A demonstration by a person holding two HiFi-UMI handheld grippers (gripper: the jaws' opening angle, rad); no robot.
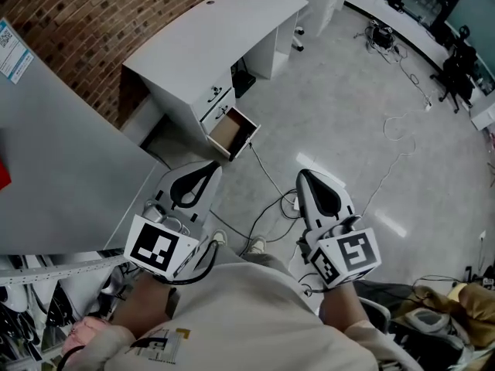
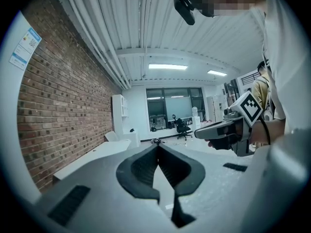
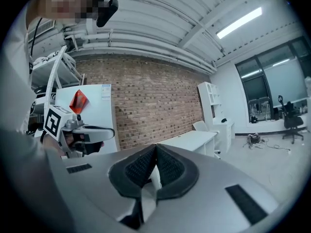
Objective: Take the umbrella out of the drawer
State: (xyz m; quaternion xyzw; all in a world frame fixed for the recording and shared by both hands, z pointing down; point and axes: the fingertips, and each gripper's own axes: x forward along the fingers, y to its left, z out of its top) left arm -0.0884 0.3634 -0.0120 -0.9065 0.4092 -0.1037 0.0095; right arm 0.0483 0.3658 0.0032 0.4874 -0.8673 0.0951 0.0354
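A white desk (image 1: 209, 33) stands against the brick wall, and its lowest drawer (image 1: 232, 132) is pulled open over the floor. The drawer's brown inside shows, but I see no umbrella in any view. My left gripper (image 1: 211, 166) is held in front of the body, pointing toward the desk, its jaws shut with nothing between them (image 2: 158, 146). To its right, my right gripper (image 1: 302, 175) is held the same way, jaws shut and empty (image 3: 156, 146). Both are well short of the drawer. The desk (image 3: 194, 140) lies ahead in the right gripper view.
Cables (image 1: 271, 188) trail across the grey floor between the drawer and my feet. A large grey panel (image 1: 54, 153) stands at the left, with a metal rack (image 1: 46, 284) below it. More desks, chairs (image 1: 460, 60) and cables fill the far right.
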